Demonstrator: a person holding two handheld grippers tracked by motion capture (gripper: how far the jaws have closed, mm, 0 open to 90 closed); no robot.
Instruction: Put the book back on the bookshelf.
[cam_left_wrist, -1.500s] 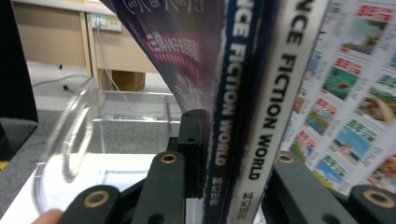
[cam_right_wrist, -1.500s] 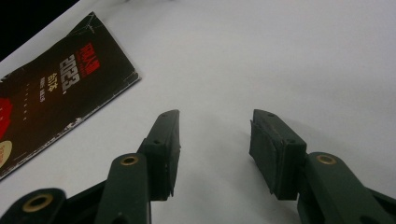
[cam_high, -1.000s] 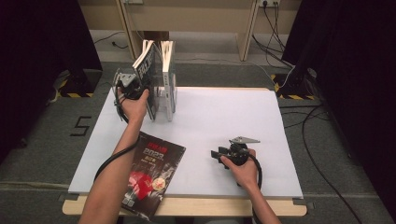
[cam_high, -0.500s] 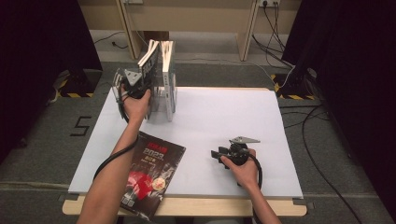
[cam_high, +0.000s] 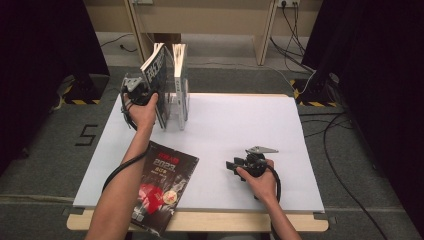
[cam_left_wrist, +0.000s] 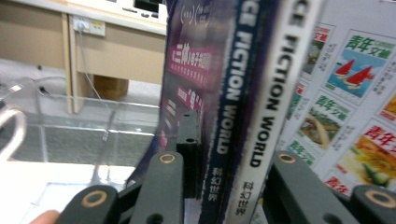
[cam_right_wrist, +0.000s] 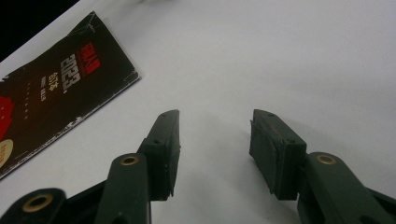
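A dark "Science Fiction World" magazine (cam_high: 157, 65) (cam_left_wrist: 243, 93) leans left in a clear rack (cam_high: 172, 100) at the table's far left. My left gripper (cam_high: 150, 94) (cam_left_wrist: 233, 140) is shut on its lower part, one jaw against each side. The jaws have just been opening a little, with the magazine still between them. A second magazine (cam_high: 180, 75) (cam_left_wrist: 355, 93) with colourful pictures stands upright just to its right. My right gripper (cam_high: 231, 165) (cam_right_wrist: 215, 116) rests low over the white table (cam_high: 240, 125) near the front, open, with nothing between its fingers.
A black and red magazine (cam_high: 160, 185) (cam_right_wrist: 51, 93) lies flat at the table's front left, partly over the edge and under the left forearm. Behind the table stand wooden furniture legs, and cables lie on the floor.
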